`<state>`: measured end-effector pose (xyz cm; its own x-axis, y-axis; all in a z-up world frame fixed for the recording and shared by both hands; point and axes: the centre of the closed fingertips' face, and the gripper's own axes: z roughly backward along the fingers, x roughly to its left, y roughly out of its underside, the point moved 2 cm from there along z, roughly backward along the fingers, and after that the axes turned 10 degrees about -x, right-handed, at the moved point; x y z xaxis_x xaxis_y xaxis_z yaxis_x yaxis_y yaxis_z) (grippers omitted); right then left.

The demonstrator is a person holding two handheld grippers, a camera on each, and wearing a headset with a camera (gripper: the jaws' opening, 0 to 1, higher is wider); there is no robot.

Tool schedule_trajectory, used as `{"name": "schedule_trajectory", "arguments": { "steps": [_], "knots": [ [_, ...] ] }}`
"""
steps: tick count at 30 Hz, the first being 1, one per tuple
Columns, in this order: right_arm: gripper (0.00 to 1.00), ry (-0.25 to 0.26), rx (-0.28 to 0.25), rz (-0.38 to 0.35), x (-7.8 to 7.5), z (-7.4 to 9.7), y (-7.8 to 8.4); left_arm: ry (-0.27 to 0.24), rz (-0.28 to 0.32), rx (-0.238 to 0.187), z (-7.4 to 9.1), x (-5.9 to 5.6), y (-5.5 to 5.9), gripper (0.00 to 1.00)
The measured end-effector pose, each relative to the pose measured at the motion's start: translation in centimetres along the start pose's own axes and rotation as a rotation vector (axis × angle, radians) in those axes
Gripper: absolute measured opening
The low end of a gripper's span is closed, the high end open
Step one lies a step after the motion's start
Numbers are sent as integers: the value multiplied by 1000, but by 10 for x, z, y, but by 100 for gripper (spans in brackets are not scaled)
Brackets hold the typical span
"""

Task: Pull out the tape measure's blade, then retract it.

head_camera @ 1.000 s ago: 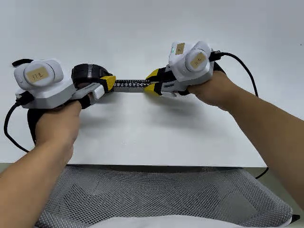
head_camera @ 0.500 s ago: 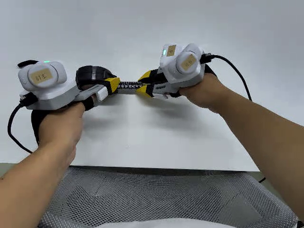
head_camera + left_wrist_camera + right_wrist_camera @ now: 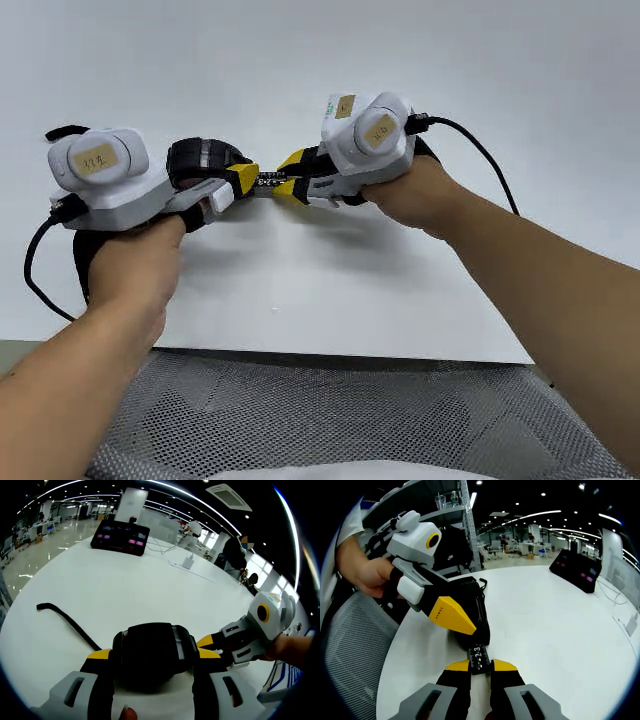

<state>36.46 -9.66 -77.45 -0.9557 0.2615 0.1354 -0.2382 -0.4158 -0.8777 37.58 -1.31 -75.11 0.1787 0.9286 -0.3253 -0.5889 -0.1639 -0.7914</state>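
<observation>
A black tape measure (image 3: 203,160) hangs above the white table (image 3: 300,280), with my left gripper (image 3: 228,181) shut on its case (image 3: 152,650). A short stretch of dark blade (image 3: 267,180) with white numbers runs from the case to my right gripper (image 3: 288,177), which is shut on the blade's end (image 3: 479,658). The two grippers' yellow tips stand close together. In the right gripper view the case (image 3: 470,605) sits just past the blade, with the left gripper (image 3: 447,612) around it. The right gripper (image 3: 235,640) enters the left gripper view from the right.
A grey mesh chair back (image 3: 330,410) lies below the table's near edge. A black strap (image 3: 65,620) rests on the table left of the case. Far off on the table are a dark panel (image 3: 120,535) and white cables (image 3: 187,562). People stand in the background.
The right gripper has moved left toward the tape measure case, and the exposed stretch of blade has grown much shorter. The left gripper has held about still.
</observation>
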Motion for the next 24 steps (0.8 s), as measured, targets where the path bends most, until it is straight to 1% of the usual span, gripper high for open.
{"name": "schedule_trajectory", "arguments": {
  "steps": [8, 13, 24],
  "knots": [
    [10, -12, -10, -1, 2, -11, -5, -1, -1, 2, 0, 0, 0, 59],
    [11, -14, -13, 0, 3, -15, -7, -1, 2, -1, 0, 1, 0, 59],
    [11, -1, -29, -28, 3, -14, -6, -2, -4, 5, 0, 1, 0, 60]
  ]
}}
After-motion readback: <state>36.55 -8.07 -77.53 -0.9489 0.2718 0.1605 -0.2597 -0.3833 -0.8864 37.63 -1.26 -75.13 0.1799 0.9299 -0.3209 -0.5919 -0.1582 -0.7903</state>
